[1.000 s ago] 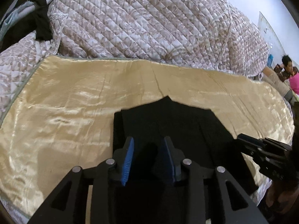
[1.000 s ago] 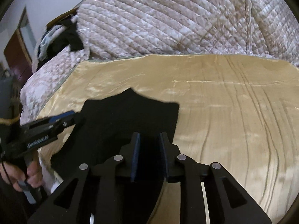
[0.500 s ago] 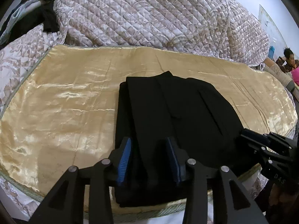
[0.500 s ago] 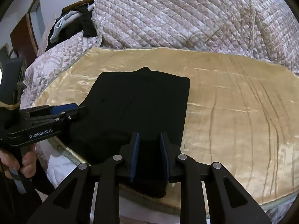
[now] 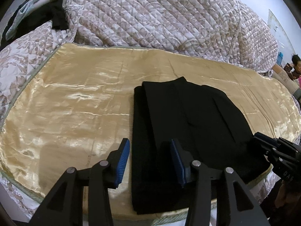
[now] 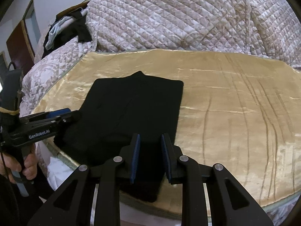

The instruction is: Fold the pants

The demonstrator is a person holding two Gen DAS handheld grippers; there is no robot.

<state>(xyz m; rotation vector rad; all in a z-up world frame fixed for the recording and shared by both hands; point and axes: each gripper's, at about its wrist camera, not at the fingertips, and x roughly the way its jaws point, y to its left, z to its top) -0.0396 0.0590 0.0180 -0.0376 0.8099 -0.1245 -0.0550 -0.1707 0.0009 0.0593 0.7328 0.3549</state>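
Left wrist | folded pants [image 5: 188, 124] flat on gold cloth [image 5: 75, 109] | left claw [image 5: 150, 162] just widened, gripping nothing | right claw [image 6: 150, 157] slightly apart, gripping nothing

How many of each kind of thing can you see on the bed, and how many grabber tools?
Black folded pants: 1
Gold satin cloth: 1
Quilted blanket: 1
Heap of clothes: 1
Grabber tools: 2, left gripper and right gripper
Total: 6

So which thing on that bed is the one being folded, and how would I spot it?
Look at the shiny gold satin sheet spread in front of the bunched quilted floral bedspread. The folded black pants lie flat at its near edge. They are the only dark, neatly squared thing on the gold; the other dark clothes sit crumpled far back.
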